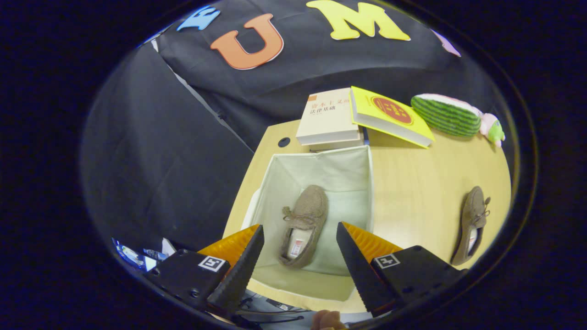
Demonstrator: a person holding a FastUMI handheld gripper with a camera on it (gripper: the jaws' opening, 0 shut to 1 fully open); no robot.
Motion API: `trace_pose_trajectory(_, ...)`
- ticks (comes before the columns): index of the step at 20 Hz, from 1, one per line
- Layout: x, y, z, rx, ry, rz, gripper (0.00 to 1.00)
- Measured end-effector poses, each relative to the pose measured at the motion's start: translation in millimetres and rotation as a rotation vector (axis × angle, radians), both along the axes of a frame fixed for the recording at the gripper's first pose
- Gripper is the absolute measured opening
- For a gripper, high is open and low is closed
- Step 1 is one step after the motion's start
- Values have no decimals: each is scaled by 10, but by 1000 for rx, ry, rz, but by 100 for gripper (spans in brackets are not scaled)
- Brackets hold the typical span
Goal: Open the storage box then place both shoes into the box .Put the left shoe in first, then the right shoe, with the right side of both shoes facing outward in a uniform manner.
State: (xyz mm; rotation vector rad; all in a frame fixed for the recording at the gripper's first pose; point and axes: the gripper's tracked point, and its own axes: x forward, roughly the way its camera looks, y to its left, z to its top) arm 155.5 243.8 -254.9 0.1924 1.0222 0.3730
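Note:
An open pale fabric storage box stands on the wooden table. One brown moccasin shoe lies flat on the box floor, toe pointing away from me. My gripper hovers above the box with its fingers spread wide, the shoe showing in the gap below them and untouched. The second brown shoe lies on the table well to the right of the box and of the fingers, toe away from me.
Beyond the box sit a stack of pale books and a yellow book leaning beside it. A watermelon plush toy lies further right. A round cable hole marks the table's back left corner.

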Motion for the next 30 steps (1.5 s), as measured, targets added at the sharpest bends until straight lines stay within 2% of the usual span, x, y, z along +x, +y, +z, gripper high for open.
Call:
trace_pose_trajectory(5, -67, -450, 159, -79, -33, 0, 100)
trace_pose_trajectory(10, -154, -1203, 108, -183, -10, -42, 100)
trace_pose_trajectory(21, 6, -3031, -386, -317, 67, -241, 100)
trace_pose_trajectory(25, -91, -3458, -633, -374, 126, -248, 100)
trace_pose_trajectory(30, -280, -3670, -961, -382, 232, -223, 100)
